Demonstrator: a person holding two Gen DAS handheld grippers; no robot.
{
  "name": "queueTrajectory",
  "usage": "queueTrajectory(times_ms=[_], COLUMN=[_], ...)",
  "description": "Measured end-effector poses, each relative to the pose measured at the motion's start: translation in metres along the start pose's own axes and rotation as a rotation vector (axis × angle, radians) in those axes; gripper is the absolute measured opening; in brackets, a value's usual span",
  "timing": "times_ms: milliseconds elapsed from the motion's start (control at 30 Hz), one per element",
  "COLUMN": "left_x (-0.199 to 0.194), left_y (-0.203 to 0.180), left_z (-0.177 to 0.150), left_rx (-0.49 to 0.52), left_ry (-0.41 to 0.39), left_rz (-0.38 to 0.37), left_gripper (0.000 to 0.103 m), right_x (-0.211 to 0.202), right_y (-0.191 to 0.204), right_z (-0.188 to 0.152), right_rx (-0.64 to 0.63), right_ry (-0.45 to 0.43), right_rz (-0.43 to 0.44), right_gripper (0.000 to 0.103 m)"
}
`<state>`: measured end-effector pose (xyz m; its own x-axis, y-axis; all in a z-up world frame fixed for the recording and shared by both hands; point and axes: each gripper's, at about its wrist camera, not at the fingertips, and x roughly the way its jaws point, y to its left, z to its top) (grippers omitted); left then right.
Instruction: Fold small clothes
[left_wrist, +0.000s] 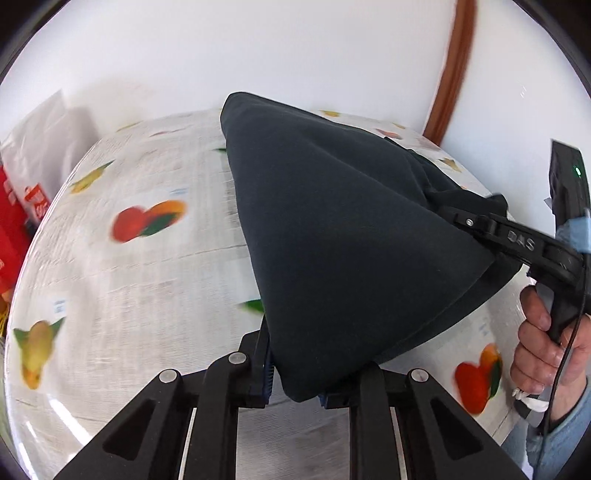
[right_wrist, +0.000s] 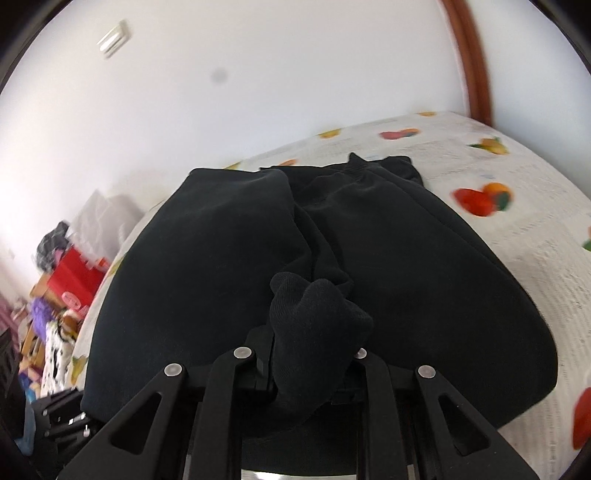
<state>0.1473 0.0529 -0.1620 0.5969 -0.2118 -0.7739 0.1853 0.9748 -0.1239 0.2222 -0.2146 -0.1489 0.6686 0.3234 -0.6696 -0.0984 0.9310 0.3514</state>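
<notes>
Now, from your left wrist view, you have one dark garment (left_wrist: 332, 229) lifted over the fruit-print tablecloth (left_wrist: 140, 295), and two grippers on it: your left gripper (left_wrist: 295, 384) has its fingers closed on the near corner of the cloth, while your right gripper (left_wrist: 476, 225) bites the right-hand corner, your right hand (left_wrist: 543, 343) wrapped round its handle. Left of the garment the tablecloth lies bare out to its rounded edge, where one red box (left_wrist: 18, 221) and a white bag (left_wrist: 51, 136) stand; the white wall (left_wrist: 258, 48) rises close behind. From your right wrist view, the same single garment (right_wrist: 406, 277) spreads across the table, and your right gripper (right_wrist: 314, 365) is clamped on a bunched ribbed cuff (right_wrist: 314, 314). Bare tablecloth (right_wrist: 517, 177) remains to the right and beyond; clutter (right_wrist: 62, 295) crowds past the left edge.
</notes>
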Motion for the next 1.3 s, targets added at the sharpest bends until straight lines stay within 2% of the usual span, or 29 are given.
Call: queueTrajectory(times_ms=[67, 133, 233, 267, 300, 367, 433, 567, 600, 667, 700, 733, 767, 867, 967, 1100, 1167, 1300], left_x=[-0.004, -0.007, -0.006, -0.003, -0.003, -0.002, 0.002, 0.006, 0.009, 0.013, 0.017, 0.021, 0.022, 0.023, 0.024, 0.029, 0.029, 0.031], left_y=[0.017, 0.022, 0.028, 0.031, 0.033, 0.033, 0.029, 0.015, 0.012, 0.008, 0.006, 0.005, 0.004, 0.002, 0.002, 0.000, -0.002, -0.002], left_z=[-0.003, -0.007, -0.012, -0.011, -0.013, -0.015, -0.014, -0.009, -0.007, -0.006, -0.004, -0.001, 0.000, 0.001, 0.003, 0.009, 0.010, 0.010], left_rx=[0.007, 0.027, 0.024, 0.018, 0.013, 0.006, 0.004, 0.033, 0.041, 0.058, 0.062, 0.064, 0.065, 0.052, 0.044, 0.057, 0.064, 0.062], left_ry=[0.010, 0.009, -0.004, -0.005, -0.001, 0.004, 0.003, 0.016, 0.016, 0.012, 0.008, 0.004, 0.001, 0.001, 0.002, 0.001, 0.003, 0.006], left_rz=[-0.017, -0.033, -0.051, -0.053, -0.050, -0.074, -0.092, -0.074, -0.066, -0.039, -0.022, -0.008, 0.006, 0.033, 0.044, 0.052, 0.060, 0.061], left_gripper=[0.017, 0.018, 0.022, 0.030, 0.044, 0.058, 0.058, 0.062, 0.063, 0.065, 0.066, 0.066, 0.067, 0.067, 0.067, 0.067, 0.067, 0.067], right_x=[0.000, -0.006, -0.020, -0.024, -0.027, -0.027, -0.017, 0.022, 0.032, 0.051, 0.056, 0.058, 0.056, 0.031, -0.004, -0.045, -0.046, -0.022], right_y=[0.012, 0.023, 0.034, 0.037, 0.039, 0.036, 0.031, 0.018, 0.017, 0.018, 0.021, 0.025, 0.028, 0.031, 0.008, -0.030, -0.045, -0.071], right_z=[-0.005, -0.008, -0.008, -0.005, -0.003, 0.006, 0.016, 0.032, 0.033, 0.034, 0.034, 0.034, 0.035, 0.041, 0.058, 0.069, 0.062, 0.033], right_rx=[-0.048, -0.117, -0.206, -0.241, -0.257, -0.256, -0.222, -0.117, -0.095, -0.077, -0.083, -0.095, -0.112, -0.167, -0.080, -0.030, -0.015, 0.012], right_ry=[0.018, 0.038, 0.016, -0.004, -0.018, -0.032, -0.011, 0.088, 0.112, 0.169, 0.185, 0.193, 0.188, 0.085, -0.002, -0.102, -0.084, 0.027], right_rz=[0.028, 0.033, 0.014, 0.002, -0.008, 0.000, 0.007, 0.061, 0.070, 0.045, 0.054, 0.085, 0.098, 0.095, 0.145, 0.096, 0.076, 0.021], right_gripper=[0.021, 0.028, 0.039, 0.041, 0.047, 0.051, 0.053, 0.053, 0.053, 0.042, 0.024, 0.013, 0.012, 0.010, 0.009, 0.009, 0.009, 0.010])
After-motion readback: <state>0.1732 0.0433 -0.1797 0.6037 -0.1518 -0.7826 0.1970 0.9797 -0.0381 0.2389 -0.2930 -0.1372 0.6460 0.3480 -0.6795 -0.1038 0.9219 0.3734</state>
